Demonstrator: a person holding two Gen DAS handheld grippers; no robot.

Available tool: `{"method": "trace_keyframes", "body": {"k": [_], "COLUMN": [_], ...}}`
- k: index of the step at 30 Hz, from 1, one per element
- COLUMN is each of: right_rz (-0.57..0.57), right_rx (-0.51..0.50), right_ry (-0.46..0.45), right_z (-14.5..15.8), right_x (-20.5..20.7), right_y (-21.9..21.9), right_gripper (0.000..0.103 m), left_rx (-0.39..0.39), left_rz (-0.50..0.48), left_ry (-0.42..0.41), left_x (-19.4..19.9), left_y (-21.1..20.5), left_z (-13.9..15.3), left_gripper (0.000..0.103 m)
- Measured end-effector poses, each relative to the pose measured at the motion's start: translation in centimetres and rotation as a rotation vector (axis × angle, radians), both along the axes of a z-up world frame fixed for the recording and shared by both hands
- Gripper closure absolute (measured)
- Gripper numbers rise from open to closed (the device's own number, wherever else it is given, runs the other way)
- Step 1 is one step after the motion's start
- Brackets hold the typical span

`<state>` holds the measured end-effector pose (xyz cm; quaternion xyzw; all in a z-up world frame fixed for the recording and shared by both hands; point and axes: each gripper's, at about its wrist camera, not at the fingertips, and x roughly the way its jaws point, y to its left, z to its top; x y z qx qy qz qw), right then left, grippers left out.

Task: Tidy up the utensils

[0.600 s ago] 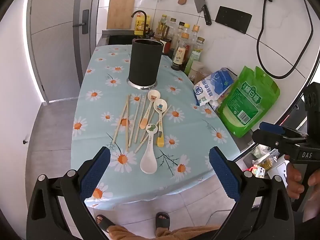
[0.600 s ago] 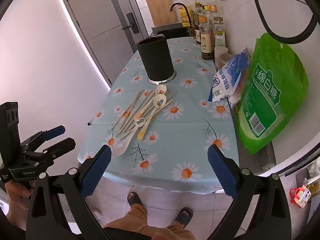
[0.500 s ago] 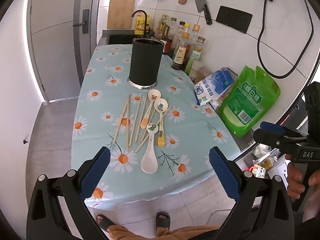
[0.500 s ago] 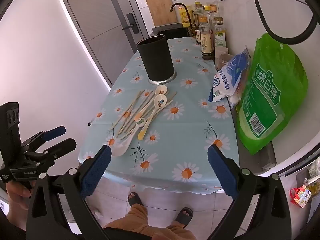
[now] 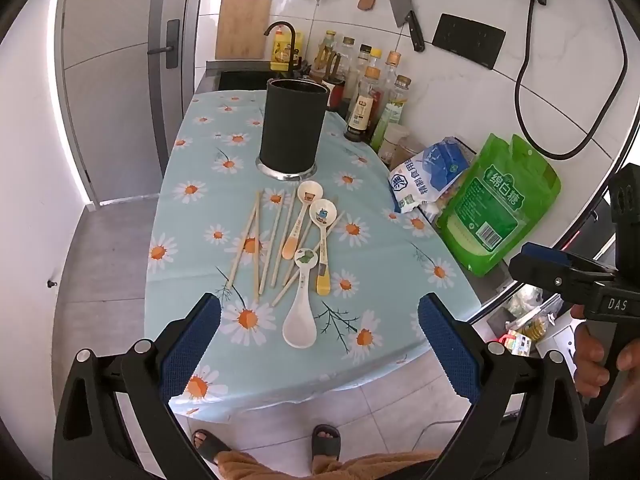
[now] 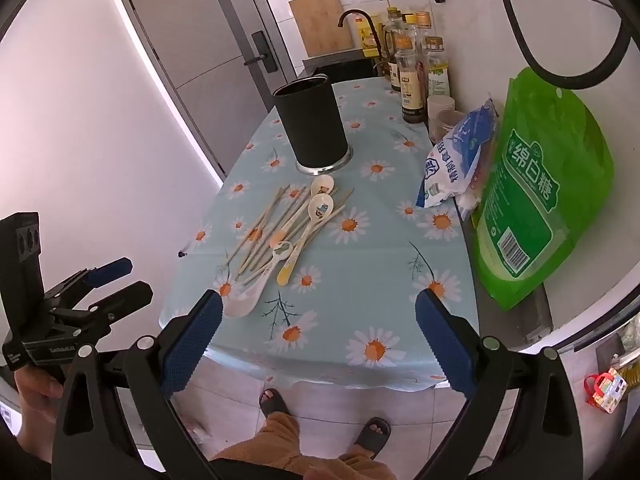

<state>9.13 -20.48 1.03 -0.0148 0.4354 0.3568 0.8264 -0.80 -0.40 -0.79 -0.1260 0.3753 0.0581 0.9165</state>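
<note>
Status: the sorting has not begun. All utensils lie loose on the surface (image 5: pixel 192 236), which is covered by a daisy-print cloth. The chopsticks (image 5: pixel 256 246) are scattered in a rough fan, and three spoons lie partly across them. The white spoon (image 5: pixel 300 320) sits nearest the front edge, bowl toward the person. Two more spoons (image 5: pixel 316 220) lie behind it with their bowls toward the holder (image 5: pixel 291 130). The holder is a tall dark cylinder standing upright just behind the pile, and nothing is seen protruding from it.

Judged step: approach, before the first pickup. The next move calls for bringing one set of tongs down over a single utensil. The white spoon looks the easiest choice, being nearest and lying on top. A thin chopstick flat on cloth would need the pads set squarely across it. Crossed pieces may drag their neighbours when lifted.

Left tongs (image 5: pixel 320 342): spread fully wide, empty, hovering above the front edge and touching nothing.

Right tongs (image 6: pixel 316 336): likewise spread wide, empty, held off the front edge to the right of the pile, clear of the green bag (image 6: pixel 536 200).
</note>
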Motion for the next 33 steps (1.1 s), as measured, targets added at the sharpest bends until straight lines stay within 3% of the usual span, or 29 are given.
{"method": "trace_keyframes", "body": {"k": [33], "right_rz": [0.018], "right_rx": [0.055], "right_ry": [0.018], "right_z": [0.4], "right_x": [-1.1], "right_y": [-0.2], "right_gripper": [0.007], "left_rx": [-0.041], "left_rz": [0.007], "left_ry": [0.015], "left_x": [0.4], "left_y": [0.5], "left_z": [0.6], "left_gripper": [0.007]}}
